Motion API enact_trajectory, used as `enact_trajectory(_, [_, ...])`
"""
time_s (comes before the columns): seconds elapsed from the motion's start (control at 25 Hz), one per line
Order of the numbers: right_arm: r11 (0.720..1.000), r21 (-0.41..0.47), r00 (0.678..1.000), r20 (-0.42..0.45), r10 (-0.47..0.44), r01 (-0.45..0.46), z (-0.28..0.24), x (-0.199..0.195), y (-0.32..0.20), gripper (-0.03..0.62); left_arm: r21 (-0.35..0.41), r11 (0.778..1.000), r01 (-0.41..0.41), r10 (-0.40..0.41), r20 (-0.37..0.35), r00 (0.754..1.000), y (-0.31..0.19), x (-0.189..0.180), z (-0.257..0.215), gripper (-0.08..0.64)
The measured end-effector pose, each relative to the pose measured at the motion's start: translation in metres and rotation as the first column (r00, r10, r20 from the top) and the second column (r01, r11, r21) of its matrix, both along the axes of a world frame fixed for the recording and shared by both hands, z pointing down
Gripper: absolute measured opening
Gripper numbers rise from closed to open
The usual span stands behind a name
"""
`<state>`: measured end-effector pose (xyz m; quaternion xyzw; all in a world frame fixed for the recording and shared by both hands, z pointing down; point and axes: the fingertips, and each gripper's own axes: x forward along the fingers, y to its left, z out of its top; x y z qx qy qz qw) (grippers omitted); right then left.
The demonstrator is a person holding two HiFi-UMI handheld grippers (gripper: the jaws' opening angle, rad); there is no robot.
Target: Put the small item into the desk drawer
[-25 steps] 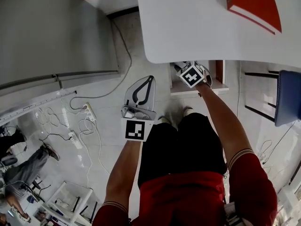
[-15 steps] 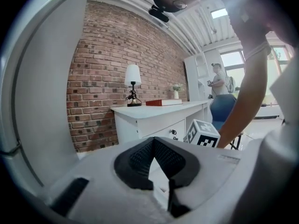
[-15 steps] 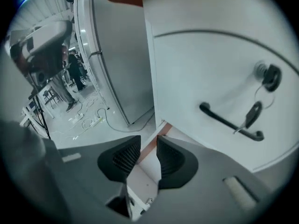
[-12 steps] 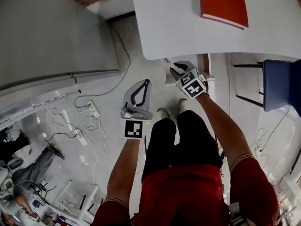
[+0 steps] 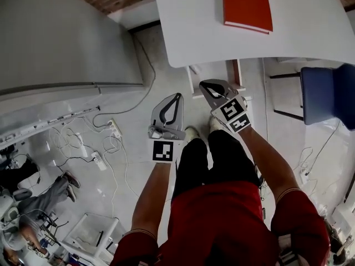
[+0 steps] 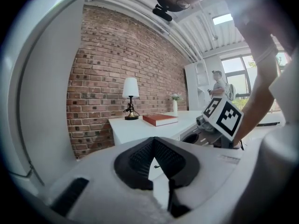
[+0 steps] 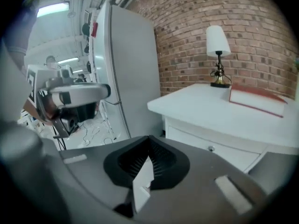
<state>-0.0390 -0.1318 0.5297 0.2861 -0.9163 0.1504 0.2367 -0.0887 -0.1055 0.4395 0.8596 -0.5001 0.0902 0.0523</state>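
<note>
The right tool [image 5: 205, 85] is just clenching on nothing; the left tool [image 5: 177, 96] is hanging clenched, empty. The right one is risking clipping the tabletop [image 5: 194, 26] edge just above it in frame.

The white desk [image 5: 199, 32] juts out ahead, its top bare along the front, with only a red book [image 5: 247, 7] and a lamp [image 7: 217, 55] farther back. A tall grey cabinet [image 5: 61, 37] walls off the left and a blue chair [image 5: 327, 96] the right. Cables [image 5: 105, 148] trail over the floor by the cabinet.
</note>
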Motion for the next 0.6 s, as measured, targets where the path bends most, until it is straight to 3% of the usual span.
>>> enact_trajectory(0.16, [0.999, 0.054, 0.993, 0.12, -0.003, -0.004, -0.064, 0.004, 0.016, 0.011, -0.001, 1.0, -0.003, 0.003, -0.031, 1.0, 0.012, 0.01, -0.031, 0.006])
enact_trajectory(0.32, [0.991, 0.137, 0.969, 0.245, -0.034, 0.001, -0.136, 0.009, 0.04, 0.011, 0.002, 0.998, -0.066, 0.067, -0.039, 0.997, 0.034, 0.022, -0.07, 0.006])
enact_trajectory(0.6, [0.967, 0.255, 0.945, 0.32, -0.073, -0.011, -0.21, 0.031, 0.077, 0.011, 0.077, 0.992, -0.103, 0.109, -0.075, 0.991, 0.055, 0.035, -0.14, 0.005])
